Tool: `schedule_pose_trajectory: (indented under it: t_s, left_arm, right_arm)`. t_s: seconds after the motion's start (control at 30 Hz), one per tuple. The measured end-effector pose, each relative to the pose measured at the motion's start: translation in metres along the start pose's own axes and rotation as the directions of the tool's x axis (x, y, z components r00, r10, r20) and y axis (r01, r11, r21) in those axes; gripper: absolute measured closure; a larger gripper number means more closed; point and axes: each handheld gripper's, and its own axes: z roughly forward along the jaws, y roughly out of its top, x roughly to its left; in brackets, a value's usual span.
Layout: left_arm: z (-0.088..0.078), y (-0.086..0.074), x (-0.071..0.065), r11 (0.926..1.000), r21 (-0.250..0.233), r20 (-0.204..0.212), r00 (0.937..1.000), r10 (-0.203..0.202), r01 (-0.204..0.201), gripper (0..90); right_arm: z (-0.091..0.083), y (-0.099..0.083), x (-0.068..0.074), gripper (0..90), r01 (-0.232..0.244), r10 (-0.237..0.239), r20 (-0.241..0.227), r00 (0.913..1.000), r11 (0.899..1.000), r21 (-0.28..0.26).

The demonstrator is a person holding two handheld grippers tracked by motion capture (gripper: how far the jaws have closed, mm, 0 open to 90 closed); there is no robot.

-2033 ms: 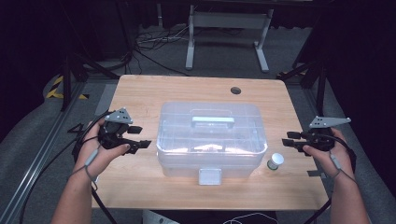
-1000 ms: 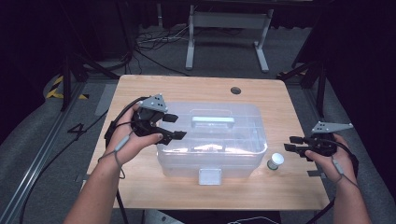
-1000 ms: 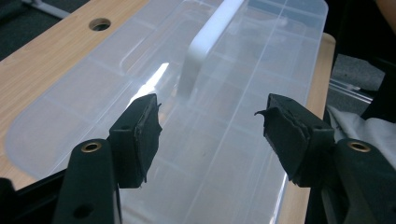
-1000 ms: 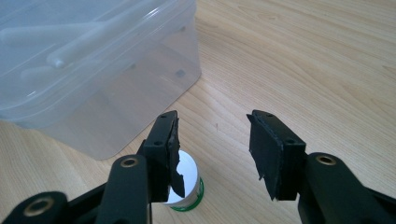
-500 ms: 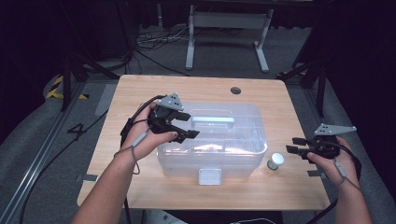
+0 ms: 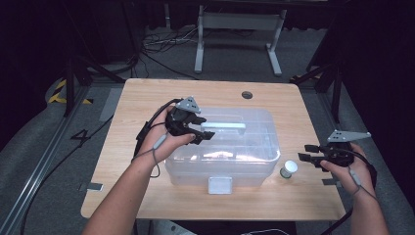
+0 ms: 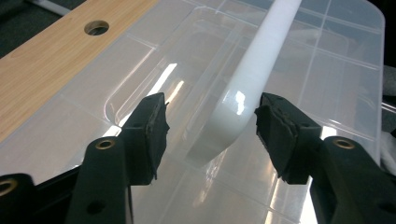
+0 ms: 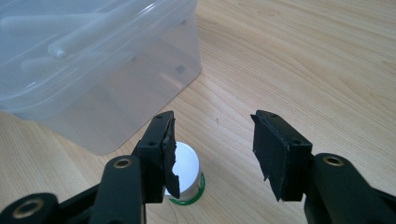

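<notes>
A clear plastic storage box (image 6: 244, 147) with a lid stands in the middle of the wooden table (image 6: 147, 98). A white handle (image 6: 222, 126) lies flat on the lid. My left gripper (image 6: 208, 130) hangs over the lid at the handle's left end. In the left gripper view the handle (image 7: 261, 60) runs between the pads of my left gripper (image 7: 210, 126); the jaws have just been closing, with a gap still on one side. My right gripper (image 6: 304, 152) stands open just right of a small white-capped jar (image 6: 288, 169). The jar (image 8: 187, 172) sits partly behind the left pad of my right gripper (image 8: 215, 149).
The box (image 8: 93, 70) has a white latch (image 6: 219, 185) on its front wall. A round hole (image 6: 247, 94) is cut in the table behind the box. Table legs and cables stand on the floor beyond the far edge.
My left hand has moved right from the box's left edge onto the lid and lowered over the handle's end. The right gripper has stayed beside the jar.
</notes>
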Motion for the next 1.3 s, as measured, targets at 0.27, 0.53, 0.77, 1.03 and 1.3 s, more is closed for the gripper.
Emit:
schedule_pose_trajectory:
  t_s: [0.27,0.53,0.77,1.03,1.3]
  left_arm:
    - [0.0,0.0,-0.001,0.9998,0.003,0.007,0.9998,0.02,-0.021,61.7]
    - [0.0,0.002,-0.005,0.998,0.006,-0.04,0.9972,0.063,-0.063,72.3]
    - [-0.001,0.003,-0.005,0.9983,0.011,-0.049,0.9972,0.057,-0.056,73.5]
    - [-0.002,0.01,-0.004,0.9973,0.055,-0.05,0.9974,0.051,-0.048,73.9]
    - [-0.005,0.017,0.0,0.9976,0.06,-0.056,0.9978,0.037,-0.033,74.1]
  right_arm:
    - [0.002,0.0,0.0,49.8,0.003,-0.003,-0.003,1.0,1.0,0.005]
    - [0.002,0.0,0.0,49.8,0.004,-0.004,-0.005,1.0,1.0,0.005]
    - [0.002,0.0,0.001,49.7,0.007,-0.007,-0.011,0.9999,1.0,-0.002]
    - [-0.002,0.003,0.003,52.1,0.025,-0.026,-0.001,0.9997,0.999,-0.037]
    - [-0.015,0.009,0.01,73.8,0.024,-0.026,-0.028,0.9993,0.996,-0.086]
